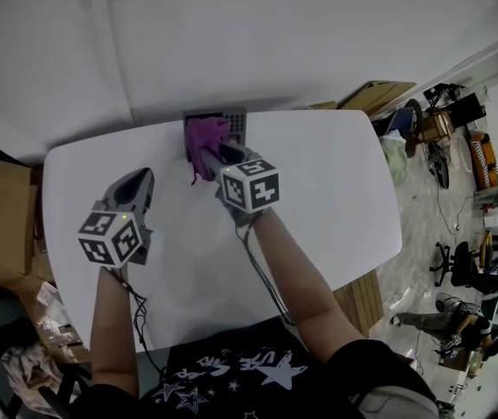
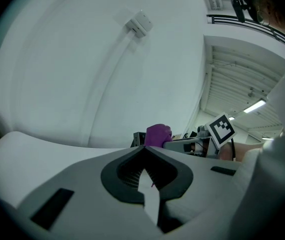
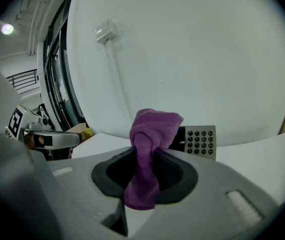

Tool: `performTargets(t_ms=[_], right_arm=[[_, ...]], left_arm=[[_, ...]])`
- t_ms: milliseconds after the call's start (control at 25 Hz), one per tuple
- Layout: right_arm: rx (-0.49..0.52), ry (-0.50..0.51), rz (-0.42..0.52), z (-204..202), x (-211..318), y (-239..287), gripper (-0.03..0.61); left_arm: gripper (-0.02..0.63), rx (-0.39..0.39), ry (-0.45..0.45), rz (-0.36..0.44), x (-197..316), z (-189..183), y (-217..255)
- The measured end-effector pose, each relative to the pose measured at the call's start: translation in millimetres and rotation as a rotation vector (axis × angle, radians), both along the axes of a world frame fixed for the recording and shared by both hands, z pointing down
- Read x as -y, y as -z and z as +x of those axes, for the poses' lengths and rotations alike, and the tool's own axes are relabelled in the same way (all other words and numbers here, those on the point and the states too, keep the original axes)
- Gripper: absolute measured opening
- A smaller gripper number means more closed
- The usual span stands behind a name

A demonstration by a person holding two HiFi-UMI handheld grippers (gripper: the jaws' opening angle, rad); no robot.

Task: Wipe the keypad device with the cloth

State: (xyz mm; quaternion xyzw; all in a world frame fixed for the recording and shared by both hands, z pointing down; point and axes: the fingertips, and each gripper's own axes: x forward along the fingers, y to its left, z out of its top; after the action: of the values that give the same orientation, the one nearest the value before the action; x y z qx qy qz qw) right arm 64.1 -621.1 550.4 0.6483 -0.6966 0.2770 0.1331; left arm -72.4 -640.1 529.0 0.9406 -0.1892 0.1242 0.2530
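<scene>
Head view: purple cloth is bunched at the tip of the right tool, which reaches toward the far edge of the white counter. The keypad device sits there, its left part covered by the cloth. I cannot tell from here whether cloth and device touch. The left tool hangs over bare counter, well apart from both.

Left gripper view: jaws are together with nothing between them. The cloth shows ahead, beyond the tips.

Right gripper view: jaws are clamped on the cloth's middle. A soft knot bulges past the tips and a tail hangs back between them. The keypad device, grey with rows of dark buttons, shows just right of the knot.

Judgement: the cloth is light and limp, so it will fold under pressure; the mid-cloth hold looks sound, leaving the knot as the wiping pad. The device looks small, stiff and light, likely to slide when rubbed. I would brace its right edge with the idle left tool.
</scene>
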Motion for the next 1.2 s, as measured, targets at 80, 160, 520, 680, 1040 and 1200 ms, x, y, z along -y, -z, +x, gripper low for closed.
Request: performTargets(t_ms=[80,160,520,680,1040,1200], right_arm=[[0.000,0.000,-0.007,2,4,-6,0.095],[0.002,0.003,-0.012,2,8,-10,0.095],[-0.016,0.036,-0.034,0,25,-26,0.095],[0.027,0.031,-0.033,2,27,-29,0.095],[-0.031,0.010,-0.057,23,23,-35,0.095],[-0.028,-0.013,-0.053,39,19,-34,0.095]], left_arm=[[0.006,0.008,0.002,-0.002,3,1,-5],[0.006,0.011,0.002,-0.008,4,2,-9],[0.006,0.016,0.005,-0.022,3,8,-18],[0.006,0.020,0.008,-0.024,2,10,-20],[0.006,0.028,-0.003,-0.021,0,20,-21],[0.006,0.034,-0.014,-0.020,-3,29,-20]])
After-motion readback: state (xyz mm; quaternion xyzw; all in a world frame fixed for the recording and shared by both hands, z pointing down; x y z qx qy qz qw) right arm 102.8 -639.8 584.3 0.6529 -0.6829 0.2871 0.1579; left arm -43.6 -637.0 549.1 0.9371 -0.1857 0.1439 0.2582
